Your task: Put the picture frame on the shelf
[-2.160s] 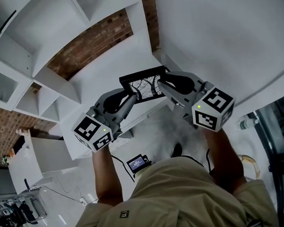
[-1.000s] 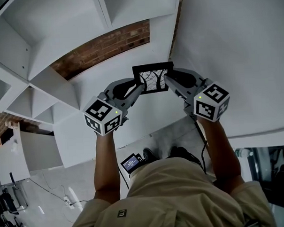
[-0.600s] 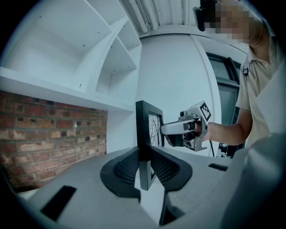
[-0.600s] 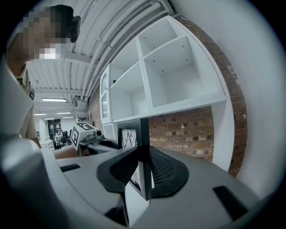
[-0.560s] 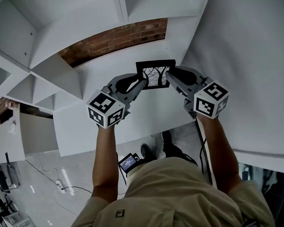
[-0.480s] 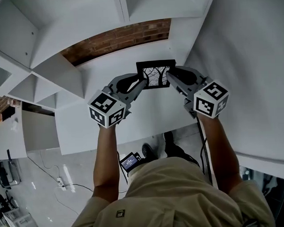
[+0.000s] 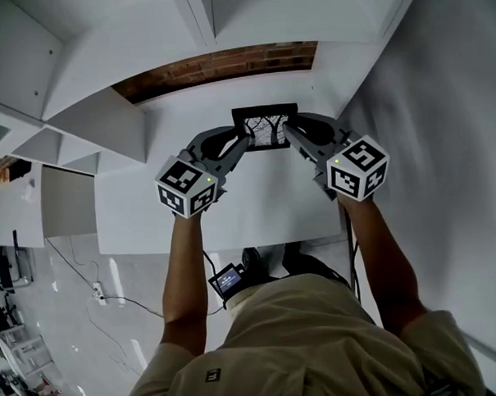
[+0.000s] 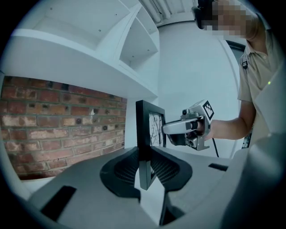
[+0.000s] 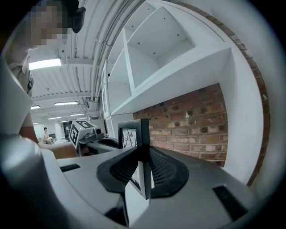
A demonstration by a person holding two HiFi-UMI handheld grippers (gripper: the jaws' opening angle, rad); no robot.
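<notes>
Black rectangular picture frame with branch print (image 7: 265, 128): was clamped at its side edges by left gripper (image 7: 244, 141) and right gripper (image 7: 287, 135), upright over white shelf board (image 7: 232, 206). Only the gripper views showed each jaw pair pinching an edge.

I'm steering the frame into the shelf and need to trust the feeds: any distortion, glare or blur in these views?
Head view: wide-angle bowing of the shelf edges, even light, picture frame sharp, no glare. Left gripper view: fisheye with dark corners, frame crisp between the jaws. Right gripper view: same fisheye, bright ceiling lights at left.
</notes>
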